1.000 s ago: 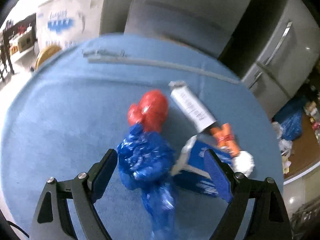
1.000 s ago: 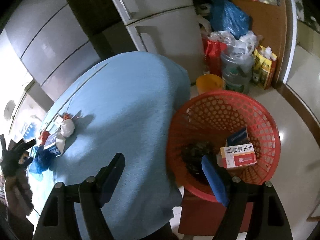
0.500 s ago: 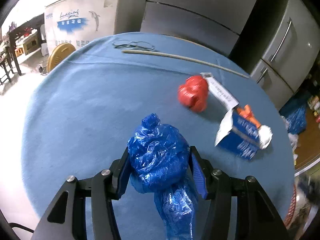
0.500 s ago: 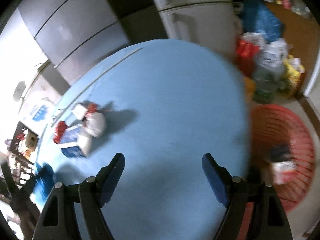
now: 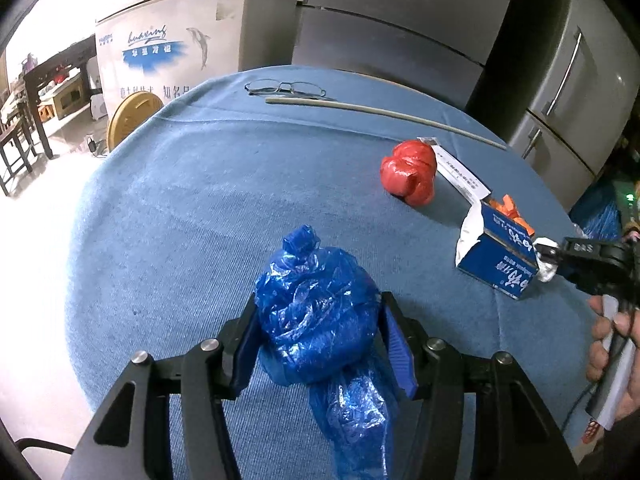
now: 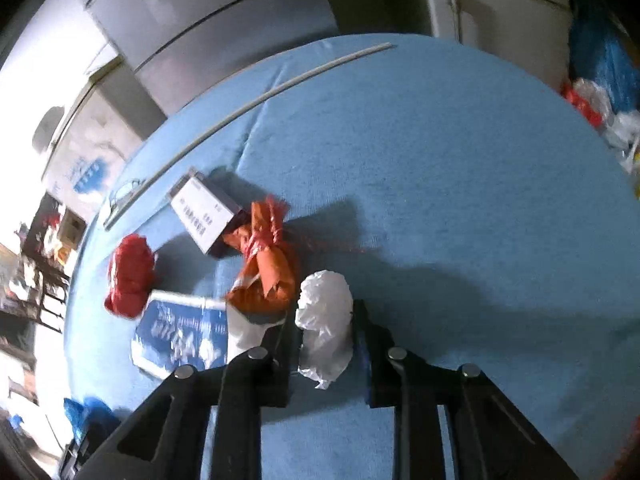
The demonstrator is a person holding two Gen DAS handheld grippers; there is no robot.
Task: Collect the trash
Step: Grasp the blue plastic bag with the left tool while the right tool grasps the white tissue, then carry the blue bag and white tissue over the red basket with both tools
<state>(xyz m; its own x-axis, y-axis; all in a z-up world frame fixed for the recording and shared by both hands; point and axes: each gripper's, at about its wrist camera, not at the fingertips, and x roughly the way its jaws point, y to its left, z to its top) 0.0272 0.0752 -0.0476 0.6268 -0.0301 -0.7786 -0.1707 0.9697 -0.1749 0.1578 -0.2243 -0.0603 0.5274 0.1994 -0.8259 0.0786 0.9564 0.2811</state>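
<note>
My left gripper (image 5: 320,344) is shut on a crumpled blue plastic bag (image 5: 320,320) over the blue tablecloth (image 5: 192,208). My right gripper (image 6: 322,336) has closed around a white crumpled bag (image 6: 326,320) lying on the table; it also shows in the left wrist view (image 5: 546,270). Next to it lie an orange bag (image 6: 268,268), a blue carton (image 6: 180,332), a white box (image 6: 204,212) and a red wad (image 6: 130,276). The red wad (image 5: 410,170) and blue carton (image 5: 500,256) also show in the left wrist view.
Glasses (image 5: 284,88) and a long pale stick (image 5: 380,114) lie at the table's far side. Grey fridges (image 5: 400,24) and a white freezer (image 5: 192,44) stand behind. Bags of clutter (image 6: 600,92) sit on the floor at the right.
My left gripper shut on the blue bag and lifted it back. My right gripper swung from the red basket to the table and closed around the white bag.
</note>
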